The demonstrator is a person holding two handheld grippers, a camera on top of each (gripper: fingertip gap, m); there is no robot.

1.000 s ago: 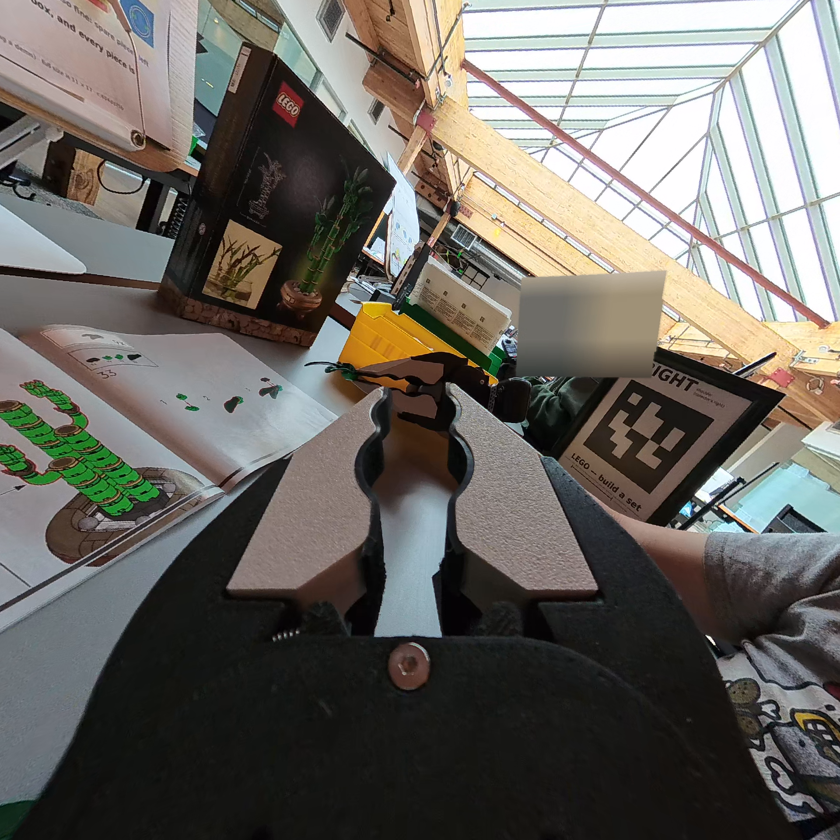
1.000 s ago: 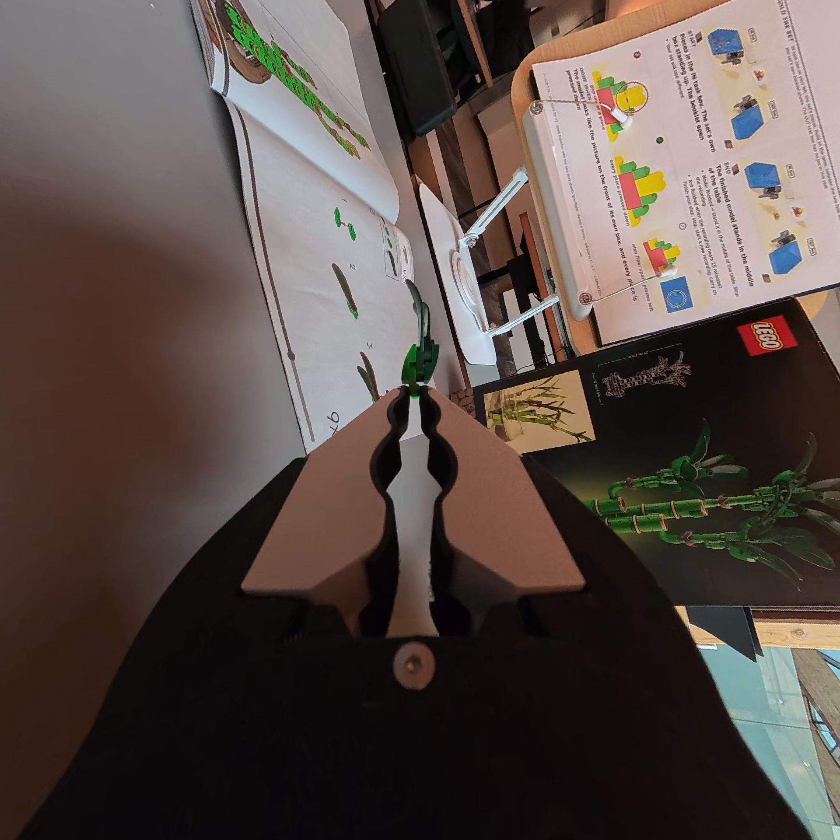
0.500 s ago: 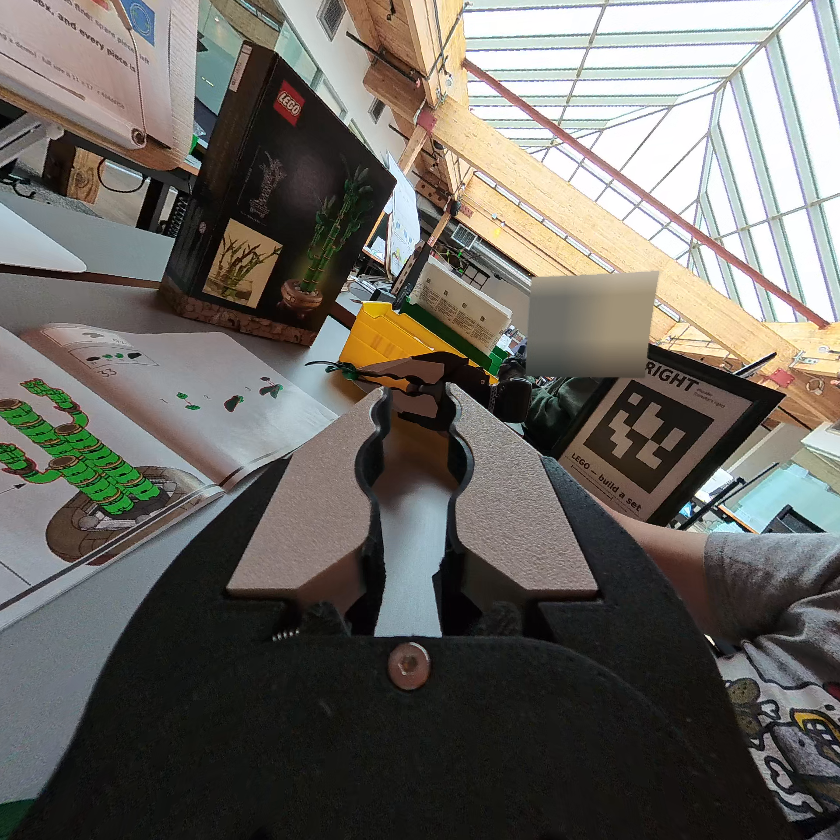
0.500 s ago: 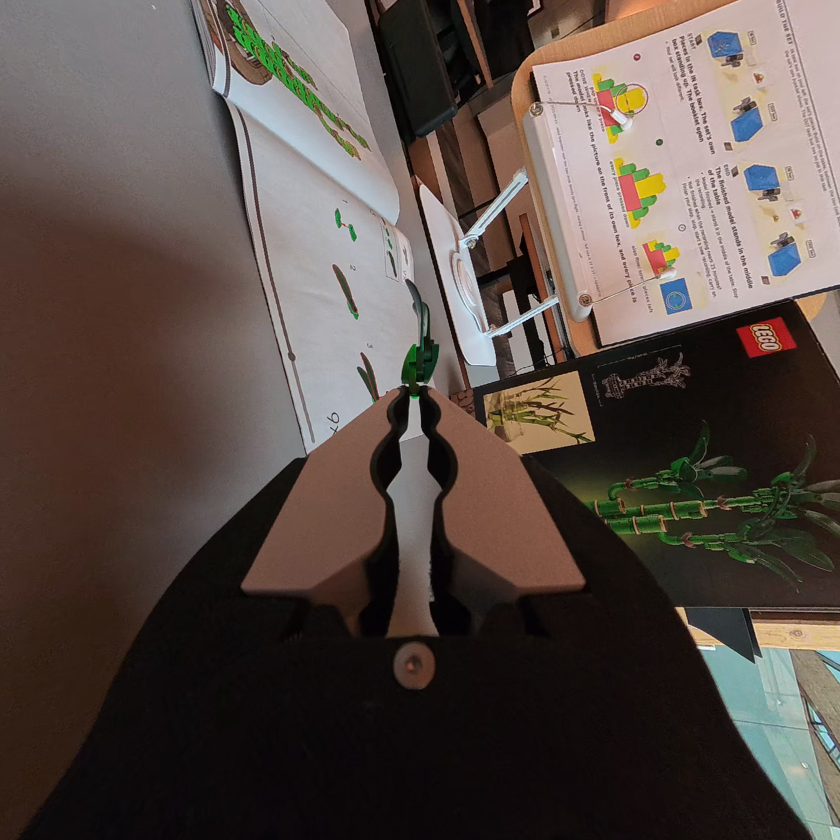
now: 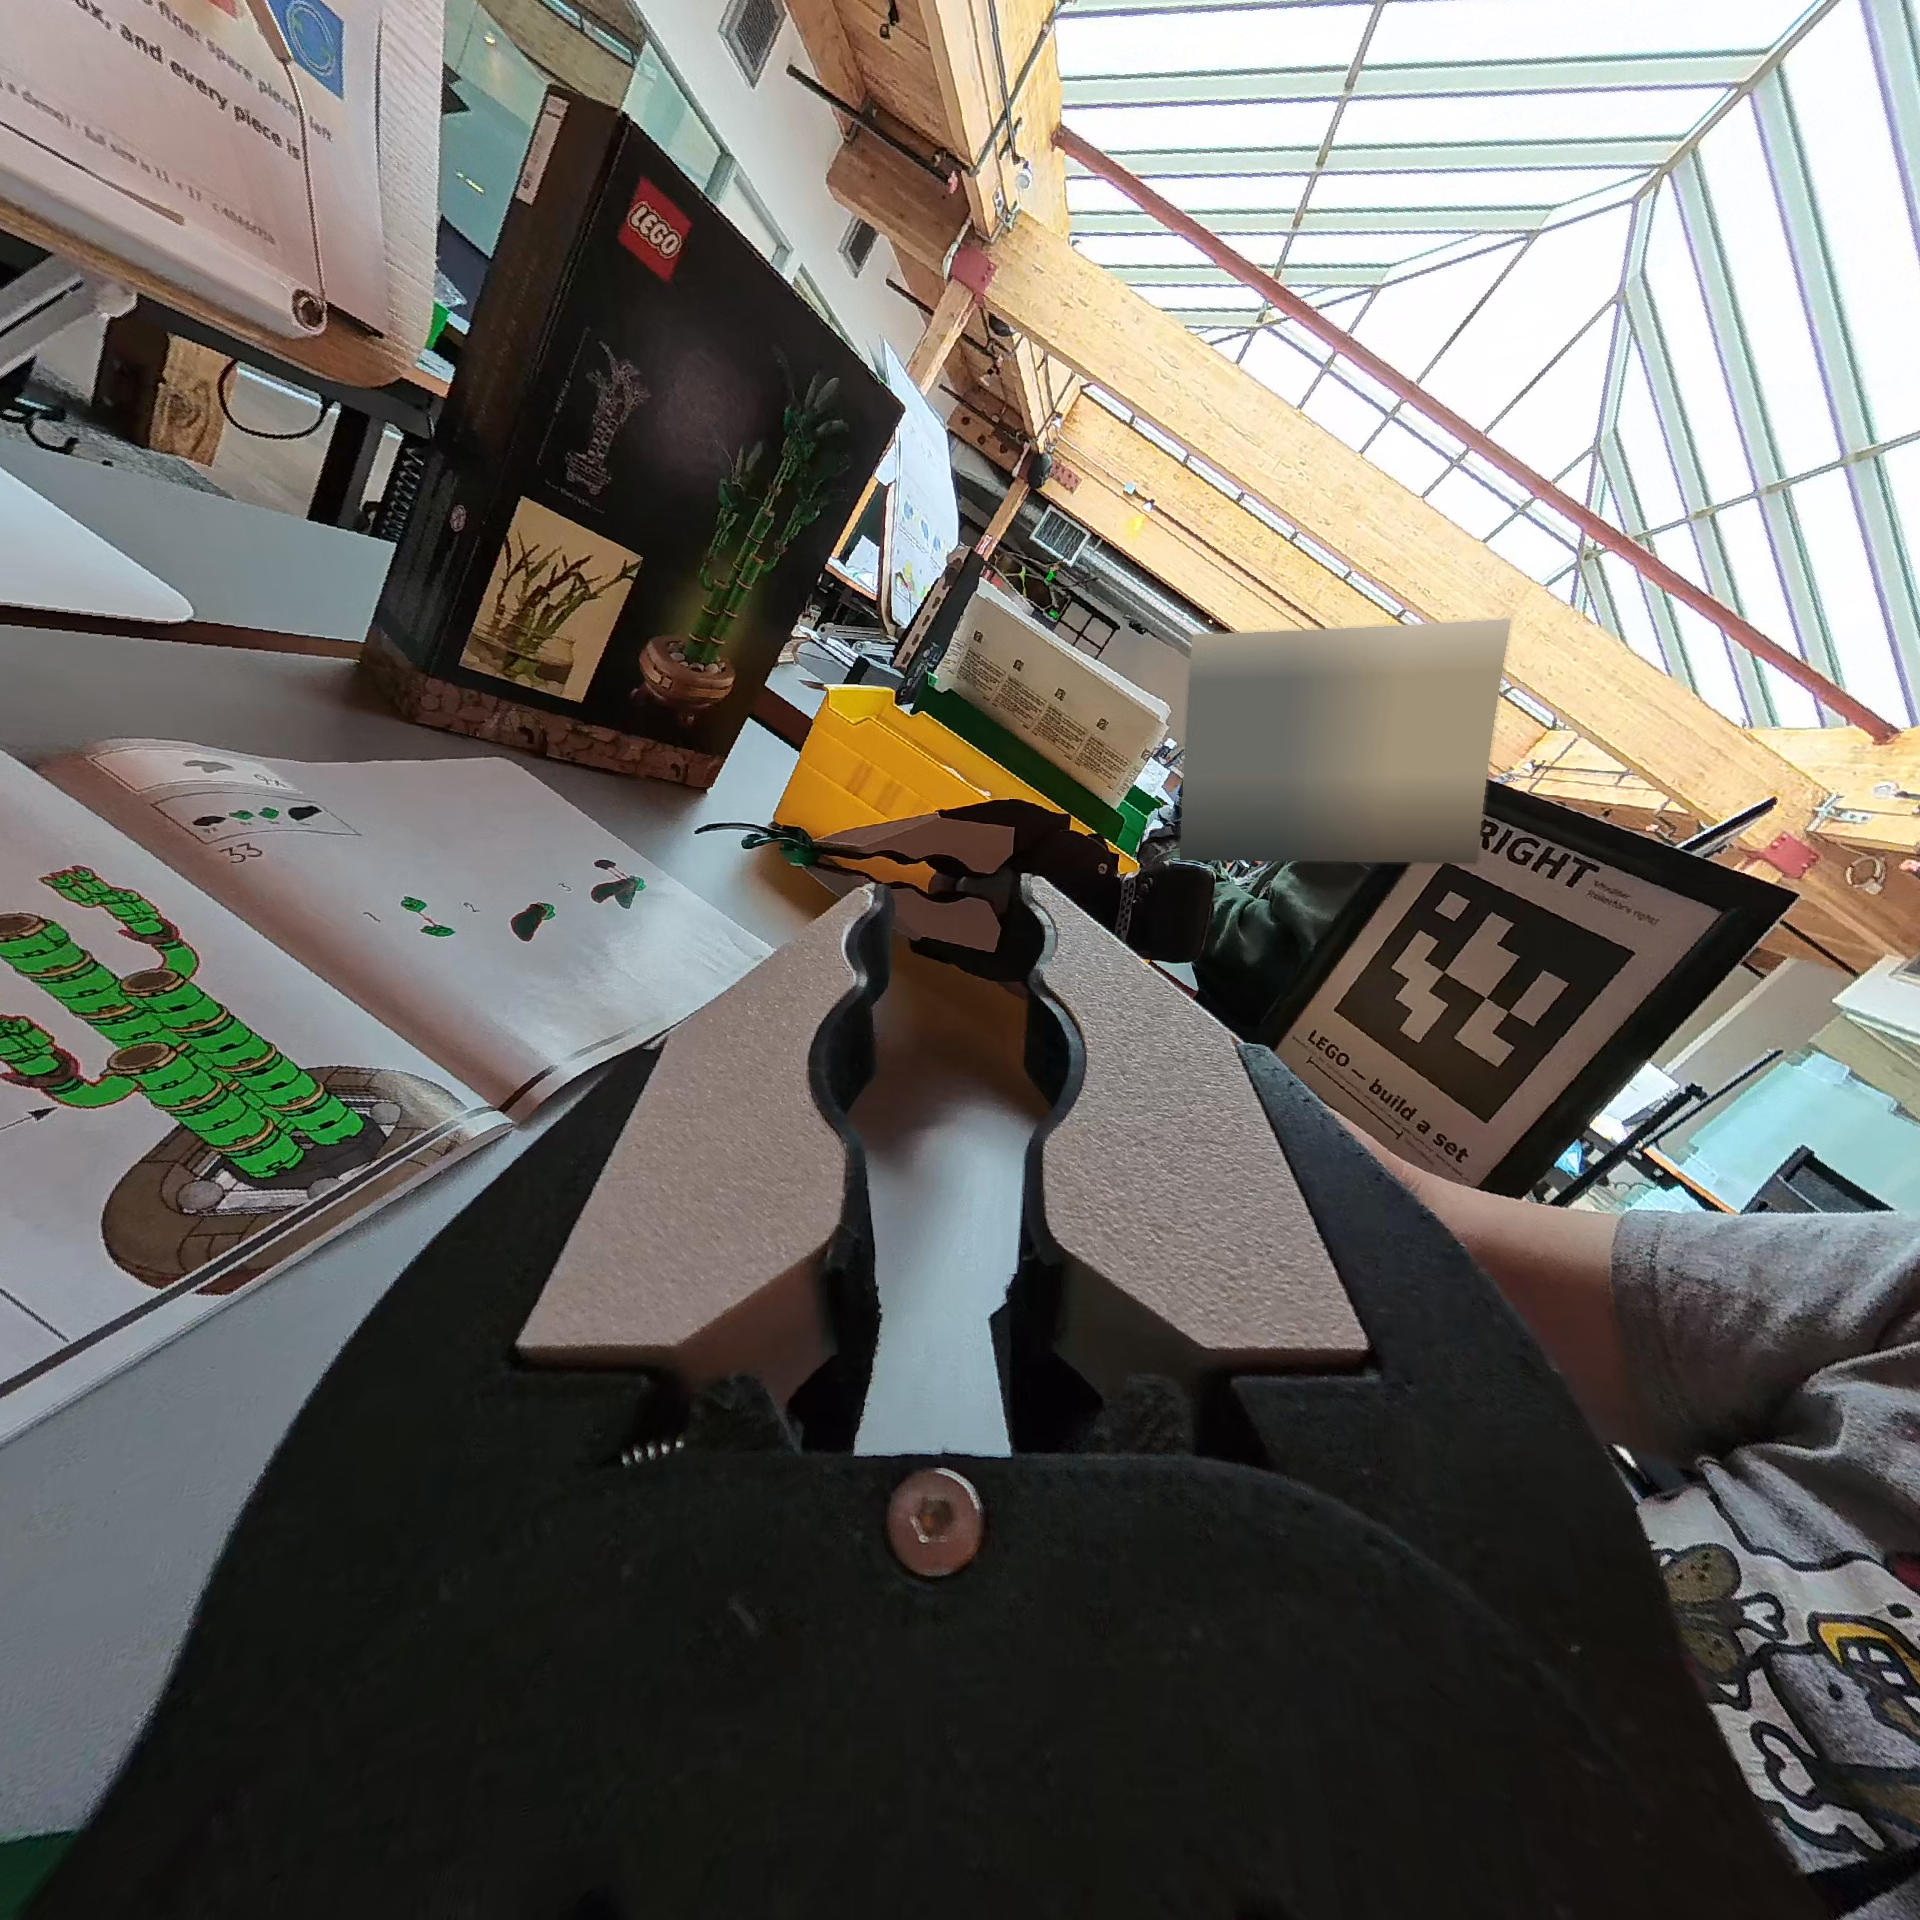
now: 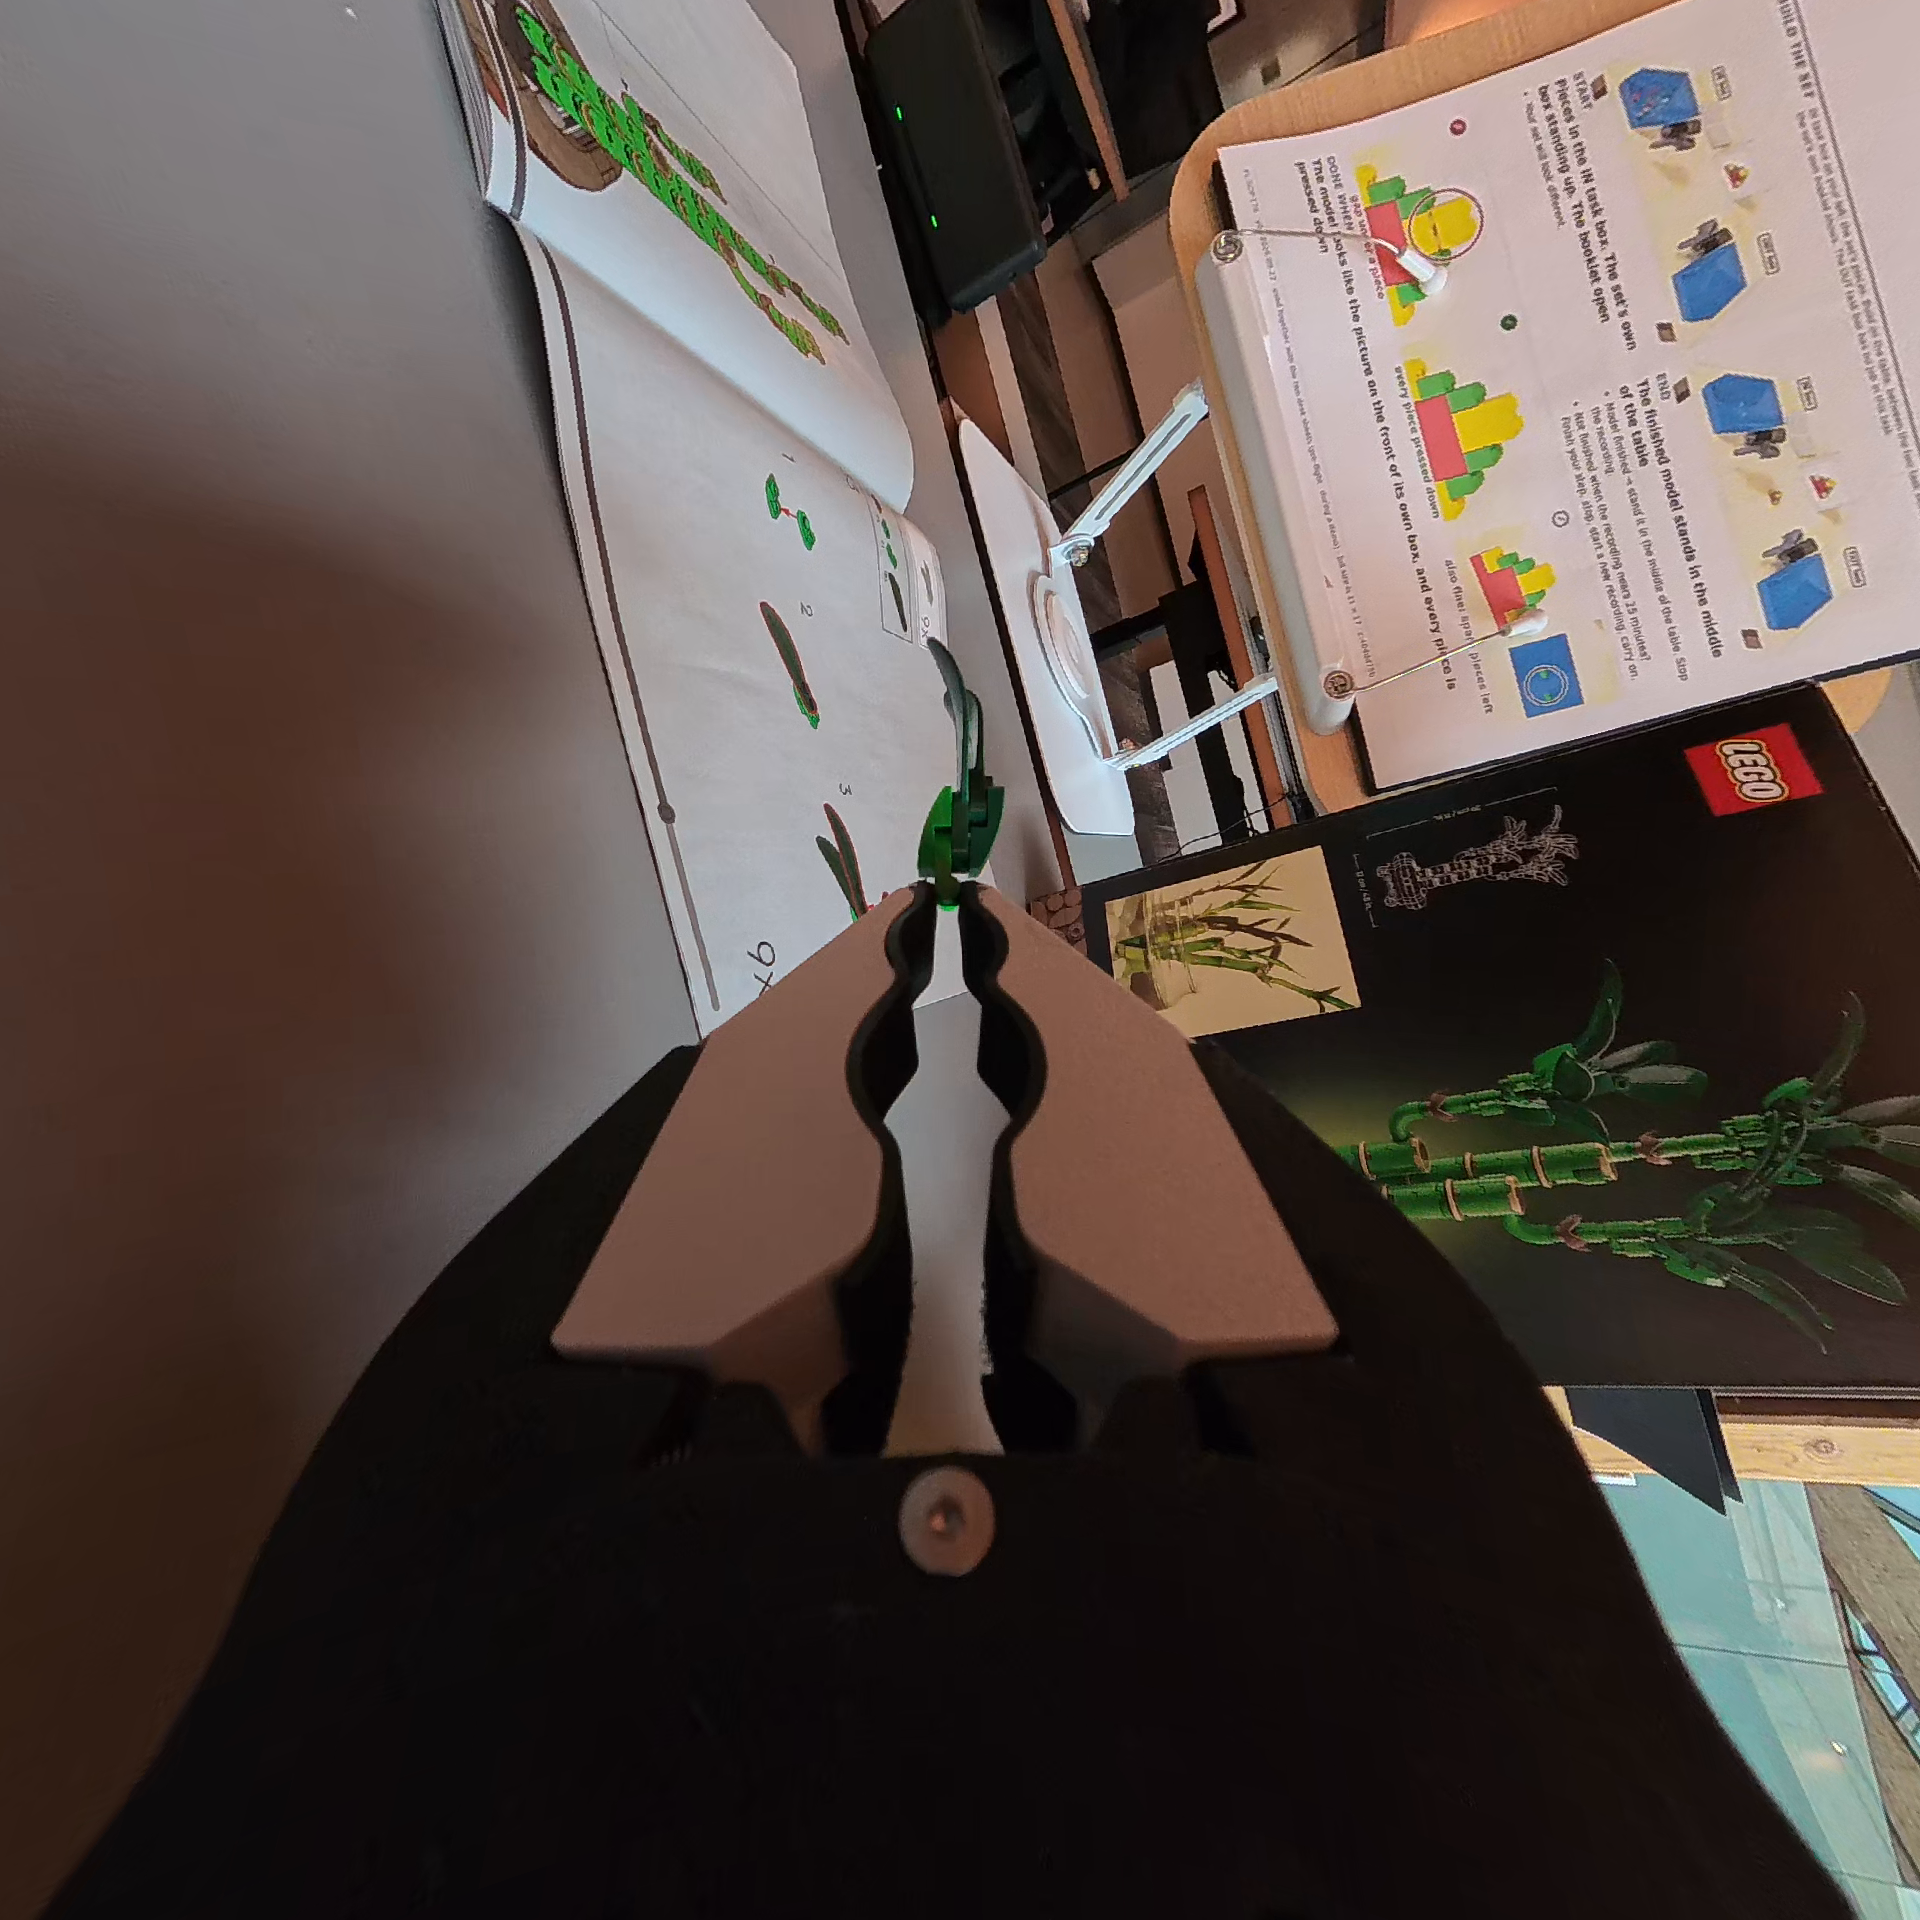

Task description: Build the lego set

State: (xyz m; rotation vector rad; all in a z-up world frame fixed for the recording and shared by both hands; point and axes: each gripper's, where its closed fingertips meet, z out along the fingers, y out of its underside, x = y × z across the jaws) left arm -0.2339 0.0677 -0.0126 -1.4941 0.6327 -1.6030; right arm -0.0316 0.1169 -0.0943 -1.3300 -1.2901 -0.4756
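My right gripper (image 6: 945,896) is shut on the stem of a small green leaf piece (image 6: 961,821), held in the air above the open instruction booklet (image 6: 707,520). In the left wrist view the right gripper (image 5: 831,850) shows farther off in front of the yellow bin (image 5: 862,758), with the leaf piece (image 5: 771,835) sticking out to the left. My left gripper (image 5: 956,902) is open and empty, low over the grey table (image 5: 135,1475), pointing at the right gripper. The booklet (image 5: 312,935) lies to its left.
The black set box (image 5: 623,468) stands behind the booklet and also shows in the right wrist view (image 6: 1558,1091). A framed marker sign (image 5: 1486,997) stands at right. A person's arm (image 5: 1507,1257) reaches in. An instruction sheet on a white stand (image 6: 1558,364) is behind the table. Left tips to right tips: about 25 cm.
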